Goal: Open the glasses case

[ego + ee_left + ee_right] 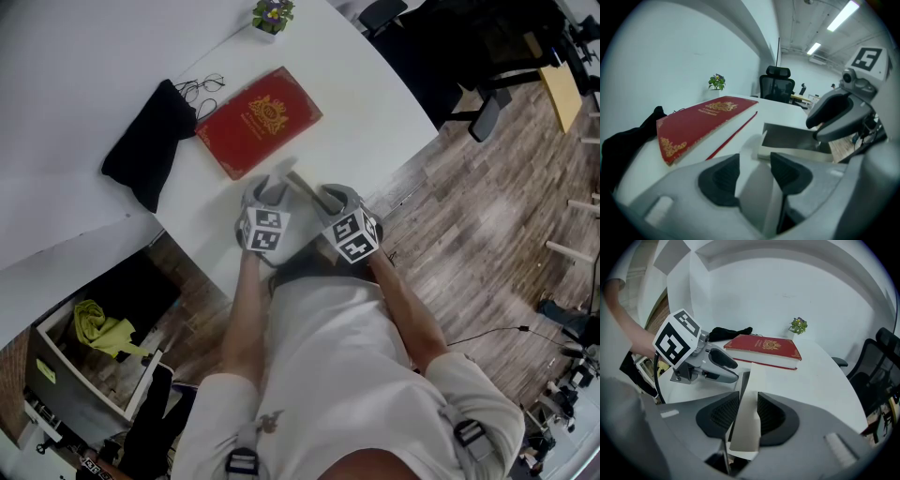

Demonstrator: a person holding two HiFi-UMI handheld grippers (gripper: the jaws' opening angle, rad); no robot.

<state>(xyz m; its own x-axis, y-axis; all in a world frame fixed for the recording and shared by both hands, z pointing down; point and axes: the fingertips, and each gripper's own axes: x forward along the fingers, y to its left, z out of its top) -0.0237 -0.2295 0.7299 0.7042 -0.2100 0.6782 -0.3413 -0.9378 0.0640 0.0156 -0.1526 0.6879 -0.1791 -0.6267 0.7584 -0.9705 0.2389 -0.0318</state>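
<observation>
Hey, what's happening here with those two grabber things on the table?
A person holds tongs in each hand at the near edge of a white table. The left tongs and the right tongs each pinch a part of a white glasses case, which looks partly open. A red book lies beyond it, untouched.

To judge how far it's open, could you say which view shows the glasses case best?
The left gripper view: the glasses case shows its grey inside. In the head view it is mostly hidden; the right gripper view shows a panel between the jaws.
</observation>
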